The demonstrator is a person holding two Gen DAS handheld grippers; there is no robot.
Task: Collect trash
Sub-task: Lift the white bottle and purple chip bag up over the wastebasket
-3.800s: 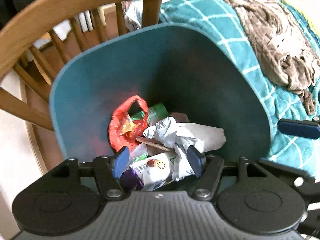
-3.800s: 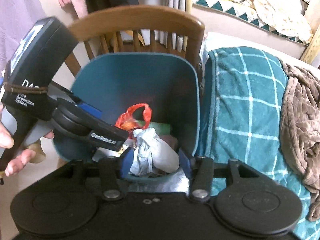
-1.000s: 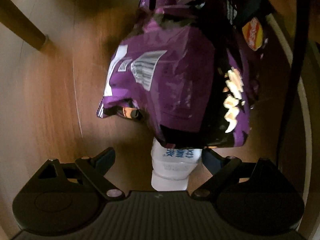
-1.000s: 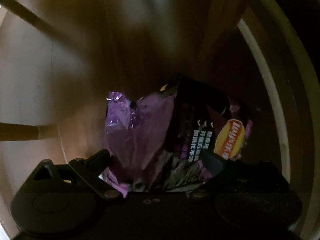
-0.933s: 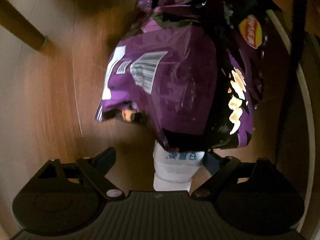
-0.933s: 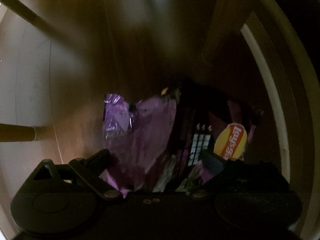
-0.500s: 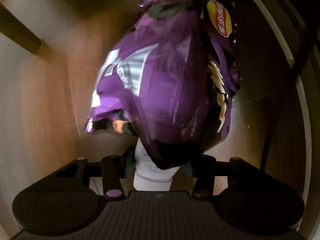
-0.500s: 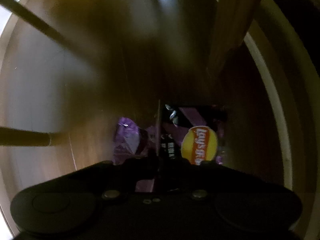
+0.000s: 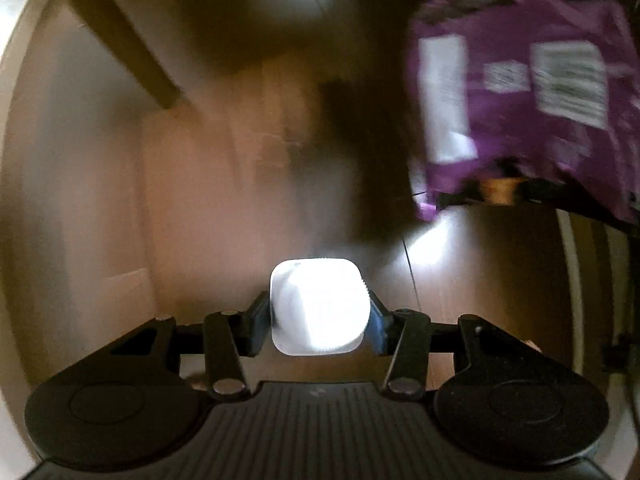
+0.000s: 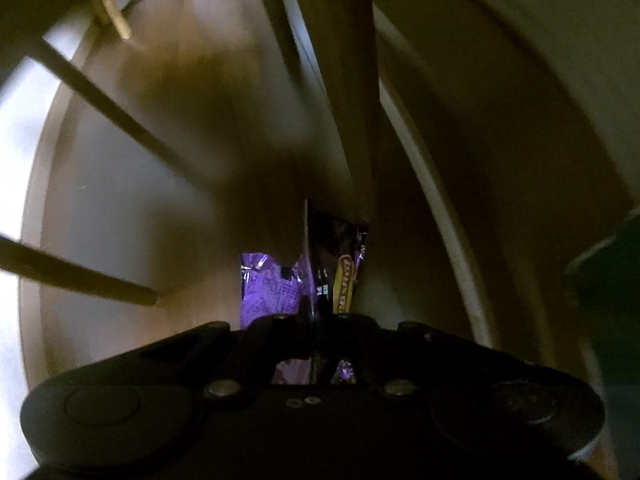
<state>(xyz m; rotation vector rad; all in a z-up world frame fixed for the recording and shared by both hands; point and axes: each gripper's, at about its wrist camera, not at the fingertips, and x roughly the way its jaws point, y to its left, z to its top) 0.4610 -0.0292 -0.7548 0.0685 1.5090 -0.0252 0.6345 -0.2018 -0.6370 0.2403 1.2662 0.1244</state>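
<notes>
A white squarish bottle (image 9: 319, 306) hangs above the wooden floor, seen end-on, with my left gripper (image 9: 318, 316) shut on its sides. A purple chip bag (image 9: 520, 92) floats at the upper right of the left wrist view, blurred, its barcode side showing. In the right wrist view the same purple chip bag (image 10: 304, 280) dangles from my right gripper (image 10: 310, 312), whose dark fingers are pinched shut on its folded edge. The bag's yellow and red logo faces right.
Wooden chair legs (image 10: 100, 276) and a thicker leg (image 10: 348, 80) cross the right wrist view over a pale wooden floor (image 9: 208, 200). A dark teal bin edge (image 10: 608, 280) shows at the far right. Another furniture leg (image 9: 116, 36) stands at the upper left.
Both grippers closed, the left on the white bottle and the right on the chip bag. Both then rose off the floor; the bag swung to the upper right of the left view.
</notes>
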